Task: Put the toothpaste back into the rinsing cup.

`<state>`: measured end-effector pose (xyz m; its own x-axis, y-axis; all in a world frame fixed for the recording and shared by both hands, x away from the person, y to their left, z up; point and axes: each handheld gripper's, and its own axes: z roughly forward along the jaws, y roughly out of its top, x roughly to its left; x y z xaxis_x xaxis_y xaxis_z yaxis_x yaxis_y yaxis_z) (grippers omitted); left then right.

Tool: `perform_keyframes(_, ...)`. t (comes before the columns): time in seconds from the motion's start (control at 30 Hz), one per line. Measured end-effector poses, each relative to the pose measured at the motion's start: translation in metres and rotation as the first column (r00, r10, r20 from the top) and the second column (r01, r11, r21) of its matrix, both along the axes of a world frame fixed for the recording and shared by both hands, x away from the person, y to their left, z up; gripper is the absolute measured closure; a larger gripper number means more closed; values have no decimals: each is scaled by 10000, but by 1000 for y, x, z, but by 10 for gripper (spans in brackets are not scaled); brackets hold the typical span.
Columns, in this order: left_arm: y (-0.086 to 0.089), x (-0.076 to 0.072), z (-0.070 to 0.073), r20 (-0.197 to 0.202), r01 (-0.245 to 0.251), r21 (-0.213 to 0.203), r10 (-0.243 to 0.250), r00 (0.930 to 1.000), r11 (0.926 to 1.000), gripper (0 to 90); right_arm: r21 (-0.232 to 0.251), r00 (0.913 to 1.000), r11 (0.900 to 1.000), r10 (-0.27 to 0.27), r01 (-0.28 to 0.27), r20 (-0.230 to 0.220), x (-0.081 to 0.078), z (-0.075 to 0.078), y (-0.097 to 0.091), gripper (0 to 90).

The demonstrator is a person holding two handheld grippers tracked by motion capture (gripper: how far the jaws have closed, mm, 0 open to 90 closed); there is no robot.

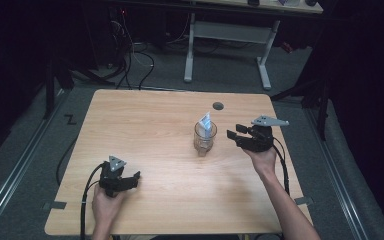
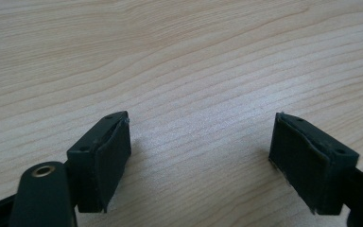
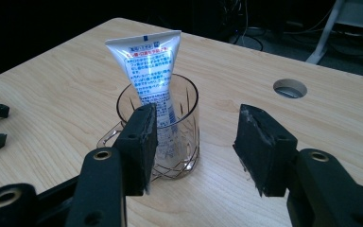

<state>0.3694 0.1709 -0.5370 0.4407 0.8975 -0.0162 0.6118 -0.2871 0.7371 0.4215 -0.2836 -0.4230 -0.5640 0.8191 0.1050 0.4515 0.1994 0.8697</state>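
A glass mug (image 1: 204,139) stands right of centre in the high view on a wooden table (image 1: 145,130), with a white tube (image 1: 206,124) propped inside it, flat crimped end up, leaning against the rim. Just to the right of the mug, the right gripper (image 1: 231,133) hangs above the tabletop with its jaws turned toward the glass and standing apart, nothing between them; in the right gripper view the mug (image 3: 163,137) and tube (image 3: 151,66) sit beyond the left jaw, in the left centre of the frame, clear of both pads, so the tool appears lined up for a reach rather than a grip. A round cable hole (image 3: 289,88) shows at the upper right of that view. At the lower left of the high view, the left gripper (image 1: 135,177) rests low over the table near the front edge, well apart from the mug; the left gripper view shows its 2 jaws spread wide over bare wood, holding nothing, seemingly parked out of the way.
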Motion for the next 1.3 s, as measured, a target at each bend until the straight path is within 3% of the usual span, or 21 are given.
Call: perform_keyframes(1.3,0,0,0,1,-1,-1,1,10000,10000,214,527,9994,9980,-337,335,45,-25,-1,-29,488)
